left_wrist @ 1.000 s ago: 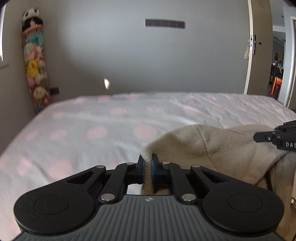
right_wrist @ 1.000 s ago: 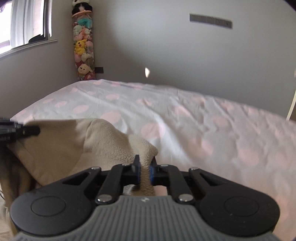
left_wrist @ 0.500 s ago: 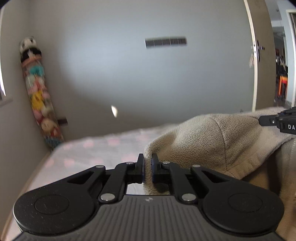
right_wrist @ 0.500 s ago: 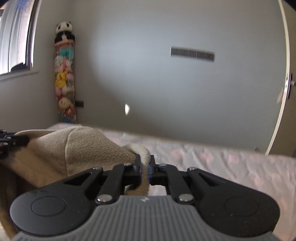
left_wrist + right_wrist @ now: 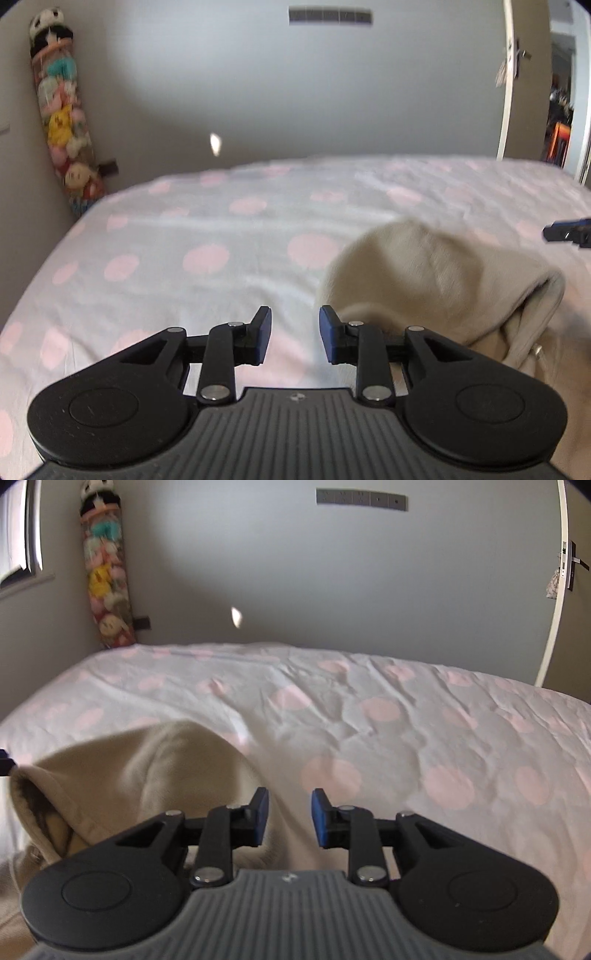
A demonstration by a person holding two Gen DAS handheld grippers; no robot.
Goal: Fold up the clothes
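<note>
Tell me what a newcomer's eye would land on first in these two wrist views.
First the beige fleece garment, slumped in a hooded mound on the pink-dotted bedsheet, right of the left claw and left of the right claw. Both claws gape open, holding nothing. Next, the tall tube of plush toys standing in the far left corner.

Both grippers hang level with jaws spread apart — left gripper [image 5: 295, 334], right gripper [image 5: 289, 816] — fingers aimed at twelve o'clock.
</note>
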